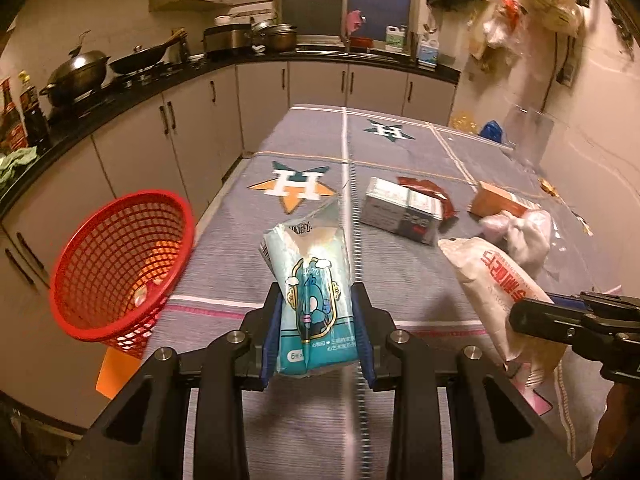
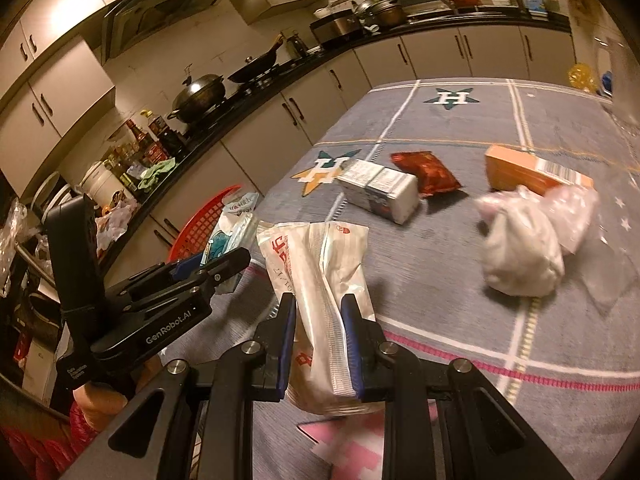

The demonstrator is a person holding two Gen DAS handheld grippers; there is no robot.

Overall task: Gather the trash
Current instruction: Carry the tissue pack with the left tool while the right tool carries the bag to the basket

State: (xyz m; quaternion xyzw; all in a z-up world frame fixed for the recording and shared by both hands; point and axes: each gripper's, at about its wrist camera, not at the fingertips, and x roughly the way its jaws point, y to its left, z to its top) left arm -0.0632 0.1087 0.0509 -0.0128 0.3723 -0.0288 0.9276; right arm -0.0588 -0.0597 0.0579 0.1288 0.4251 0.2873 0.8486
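Observation:
My left gripper [image 1: 316, 320] is shut on a teal tissue packet [image 1: 310, 296] with a cartoon figure, held above the table. A red mesh basket [image 1: 116, 268] stands at the table's left edge, left of that gripper. My right gripper [image 2: 318, 328] is shut on a white wrapper with red print [image 2: 320, 276], held above the table; the wrapper also shows in the left wrist view [image 1: 496, 288]. On the cloth lie a grey-white carton [image 2: 380, 190], a red snack bag [image 2: 426, 174], an orange box [image 2: 532, 174] and a white bundled plastic bag [image 2: 520, 252].
The table [image 1: 304, 140] has a grey cloth with star emblems. A black counter [image 1: 132, 88] with woks and bottles runs along the left and back. Plastic bags hang on the right wall [image 1: 520, 4]. A clear plastic sheet [image 2: 608, 276] lies at the right.

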